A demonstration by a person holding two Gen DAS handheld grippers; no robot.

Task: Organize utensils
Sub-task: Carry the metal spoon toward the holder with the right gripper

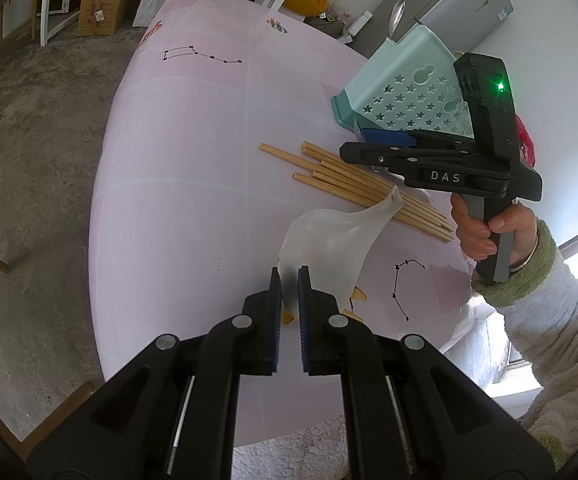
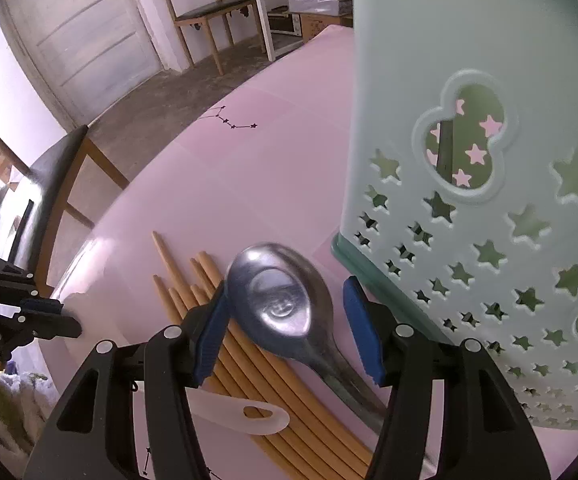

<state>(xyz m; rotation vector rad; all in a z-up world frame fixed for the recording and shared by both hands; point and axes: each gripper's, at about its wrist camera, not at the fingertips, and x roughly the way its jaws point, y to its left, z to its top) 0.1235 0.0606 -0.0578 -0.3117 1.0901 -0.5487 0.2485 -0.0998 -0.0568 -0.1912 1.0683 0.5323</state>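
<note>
My left gripper (image 1: pixel 289 276) is shut on a translucent white plastic spoon (image 1: pixel 321 248), holding it just above the pink table (image 1: pixel 193 160). Several wooden chopsticks (image 1: pixel 353 184) lie in a loose bundle beyond it. My right gripper (image 2: pixel 285 292) points down over them, beside a mint-green basket with star holes (image 2: pixel 489 208). A metal spoon (image 2: pixel 281 300) lies on the chopsticks (image 2: pixel 193 292) between its open blue pads, with a gap on the right side. The white spoon's handle end (image 2: pixel 249 416) rests across the chopsticks. A second metal spoon (image 1: pixel 397 12) stands in the basket (image 1: pixel 409 92).
A person's hand and fleece sleeve (image 1: pixel 529 264) hold the right gripper (image 1: pixel 369 146). A dark-seated chair (image 2: pixel 49 200) stands at the table's left edge. Another chair (image 2: pixel 209 8), cardboard boxes (image 1: pixel 101 4) and a grey fridge (image 1: pixel 461 0) stand further off.
</note>
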